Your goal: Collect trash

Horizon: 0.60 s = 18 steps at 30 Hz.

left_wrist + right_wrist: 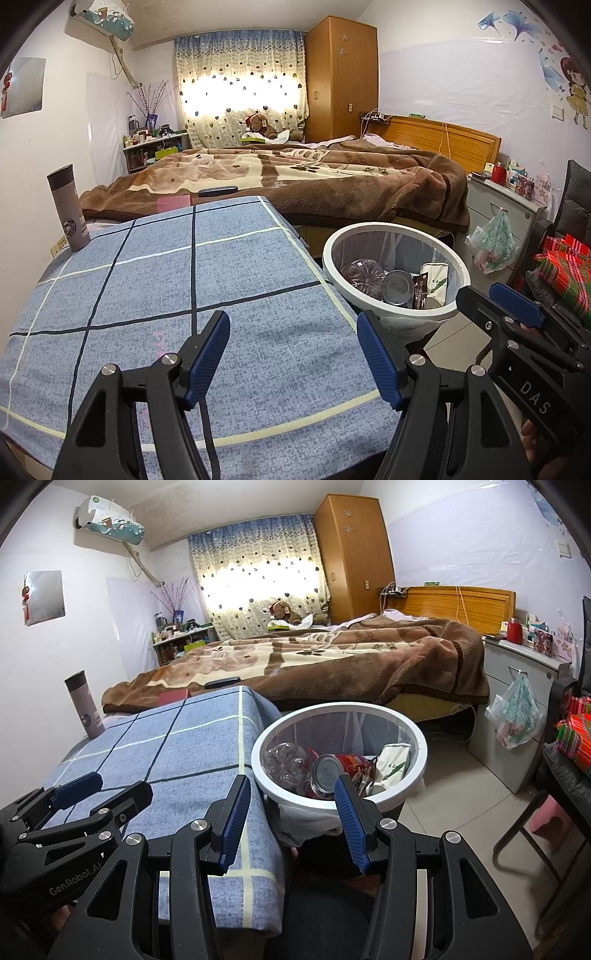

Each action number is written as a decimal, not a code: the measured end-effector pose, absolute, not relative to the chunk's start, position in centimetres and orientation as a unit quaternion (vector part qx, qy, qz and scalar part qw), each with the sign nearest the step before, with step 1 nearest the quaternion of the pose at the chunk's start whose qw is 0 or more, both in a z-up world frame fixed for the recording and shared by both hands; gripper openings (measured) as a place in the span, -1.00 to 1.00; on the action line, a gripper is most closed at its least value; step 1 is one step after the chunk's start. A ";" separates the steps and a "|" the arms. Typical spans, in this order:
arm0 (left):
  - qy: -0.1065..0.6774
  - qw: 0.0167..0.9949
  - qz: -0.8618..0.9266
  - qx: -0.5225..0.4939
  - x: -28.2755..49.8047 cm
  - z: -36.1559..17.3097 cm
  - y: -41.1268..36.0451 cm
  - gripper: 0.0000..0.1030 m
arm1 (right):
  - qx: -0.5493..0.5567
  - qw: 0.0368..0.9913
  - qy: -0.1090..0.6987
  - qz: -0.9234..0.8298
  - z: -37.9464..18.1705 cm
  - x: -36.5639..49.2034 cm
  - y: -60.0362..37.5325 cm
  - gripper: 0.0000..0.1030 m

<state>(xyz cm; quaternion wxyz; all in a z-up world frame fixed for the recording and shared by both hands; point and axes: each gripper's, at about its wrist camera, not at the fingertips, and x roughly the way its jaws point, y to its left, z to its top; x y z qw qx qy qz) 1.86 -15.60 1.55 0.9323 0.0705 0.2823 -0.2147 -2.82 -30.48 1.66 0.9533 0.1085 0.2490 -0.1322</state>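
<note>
A white round trash bin (458, 264) (417, 734) with a clear liner stands on the floor right of the table. Inside lie a crushed clear plastic bottle (286, 762) (362, 277), a red can (349, 764) with a silver end (398, 287), a brown wrapper (419, 290) and a white paper cup (393, 760) (437, 282). My left gripper (293, 354) is open and empty over the blue checked tablecloth (184, 295) (177, 738). My right gripper (290, 818) is open and empty, low in front of the bin, at the table's right edge.
A grey thermos (68, 208) (85, 705) stands at the table's far left corner. A bed with a brown blanket (295, 173) lies behind. A grey cabinet with a hanging plastic bag (517, 712) and a chair (565, 775) stand right of the bin.
</note>
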 end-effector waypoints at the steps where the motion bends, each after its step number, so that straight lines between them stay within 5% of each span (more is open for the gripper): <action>1: 0.282 0.932 -0.214 0.070 1.9 1.6 -15.6 0.42 | 0.109 0.953 0.249 -0.131 1.7 -2.8 -30.5 -0.05; 18: 0.282 0.933 -0.212 0.069 1.9 1.5 -15.4 0.42 | 0.108 0.954 0.249 -0.130 1.5 -3.0 -30.3 -0.05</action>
